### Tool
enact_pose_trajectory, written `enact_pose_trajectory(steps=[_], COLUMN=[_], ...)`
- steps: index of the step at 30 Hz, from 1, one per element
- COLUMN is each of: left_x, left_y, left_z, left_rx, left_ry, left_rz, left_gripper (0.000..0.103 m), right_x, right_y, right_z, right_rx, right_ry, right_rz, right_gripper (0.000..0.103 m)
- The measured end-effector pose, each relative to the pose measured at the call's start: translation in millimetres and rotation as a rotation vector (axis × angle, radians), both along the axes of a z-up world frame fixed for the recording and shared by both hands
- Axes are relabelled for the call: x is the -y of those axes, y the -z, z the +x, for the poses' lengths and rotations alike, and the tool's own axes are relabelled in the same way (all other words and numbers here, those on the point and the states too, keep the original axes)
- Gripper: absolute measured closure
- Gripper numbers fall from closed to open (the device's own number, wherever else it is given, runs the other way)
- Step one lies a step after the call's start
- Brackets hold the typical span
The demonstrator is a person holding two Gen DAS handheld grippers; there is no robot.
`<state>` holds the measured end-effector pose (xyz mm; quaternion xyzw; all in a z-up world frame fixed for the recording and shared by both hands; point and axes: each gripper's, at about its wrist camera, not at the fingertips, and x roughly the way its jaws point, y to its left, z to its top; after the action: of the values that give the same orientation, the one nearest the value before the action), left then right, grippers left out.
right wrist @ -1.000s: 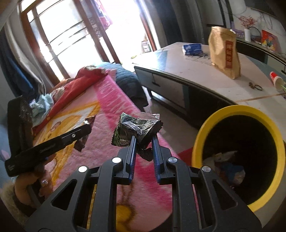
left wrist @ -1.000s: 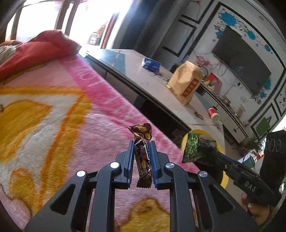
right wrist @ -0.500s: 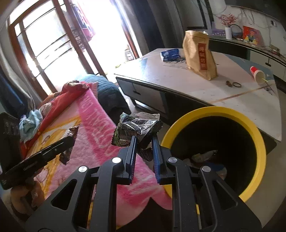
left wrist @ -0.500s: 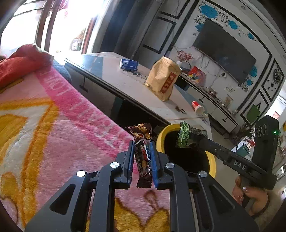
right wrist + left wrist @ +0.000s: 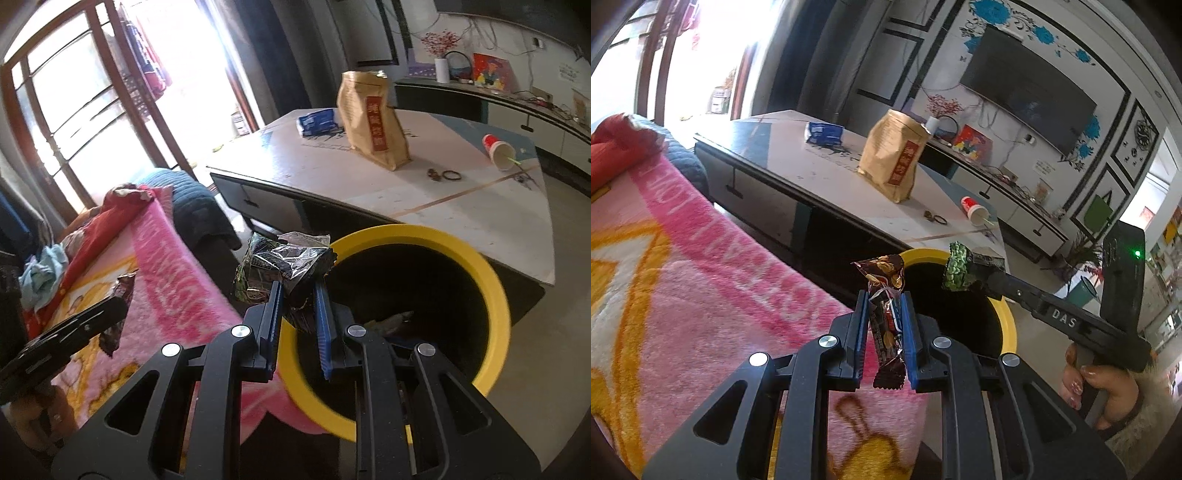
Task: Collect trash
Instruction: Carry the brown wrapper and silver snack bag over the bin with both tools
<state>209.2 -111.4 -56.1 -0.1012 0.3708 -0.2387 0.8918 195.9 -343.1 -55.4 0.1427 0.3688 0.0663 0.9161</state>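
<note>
My left gripper [image 5: 884, 299] is shut on a brown candy wrapper [image 5: 884, 325], held upright above the pink blanket's edge, just left of the yellow bin [image 5: 1008, 325]. My right gripper [image 5: 298, 291] is shut on a crumpled green-and-black snack wrapper [image 5: 284, 264], held over the near left rim of the yellow bin [image 5: 495, 280]. The bin is black inside with some trash at the bottom. The right gripper with its green wrapper [image 5: 956, 267] shows in the left wrist view, above the bin. The left gripper's wrapper [image 5: 120, 310] shows at the left of the right wrist view.
A pink and yellow blanket [image 5: 683, 277] covers the sofa at left. A low white table [image 5: 461, 199] behind the bin holds a brown paper bag [image 5: 373, 122], a blue packet [image 5: 317, 122], a tipped red paper cup [image 5: 498, 151] and small rings.
Both grippers have moved toward the yellow bin with their wrappers. The right gripper now hangs over the bin's rim, and the left is close beside it.
</note>
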Motion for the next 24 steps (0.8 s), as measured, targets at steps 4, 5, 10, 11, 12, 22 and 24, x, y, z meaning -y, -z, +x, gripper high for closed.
enact_pose_trajectory(steps=[4, 5, 10, 11, 12, 22, 24], left_x=[16, 21, 42, 48, 52, 95, 102], left_y=[1, 2, 2, 2, 2, 14, 17], left_z=[-1, -1, -2, -2, -3, 0, 1], left_rx=[0.003, 0.003, 0.012, 0.017, 0.02, 0.017, 0.013], left_ry=[0.033, 0.046, 0.095, 0.107, 0.117, 0.201, 0.214], left_rz=[0.009, 0.01, 0.023, 0.026, 0.029, 0.06, 0.065], left_gripper=[0.086, 0.086, 0.086, 0.086, 0.086, 0.086, 0.086], right_x=[17, 21, 40, 45, 48, 83, 88], right_y=[2, 3, 10, 11, 13, 35, 38], right_z=[-2, -3, -4, -5, -5, -10, -11], right_rx=[-0.006, -0.009, -0.031, -0.037, -0.044, -0.121, -0.133], right_ry=[0.042, 0.052, 0.111, 0.121, 0.132, 0.219, 0.224], right_rz=[-0.012, -0.014, -0.035, -0.035, -0.035, -0.024, -0.018], right_gripper=[0.091, 0.091, 0.091, 0.091, 0.091, 0.089, 0.088])
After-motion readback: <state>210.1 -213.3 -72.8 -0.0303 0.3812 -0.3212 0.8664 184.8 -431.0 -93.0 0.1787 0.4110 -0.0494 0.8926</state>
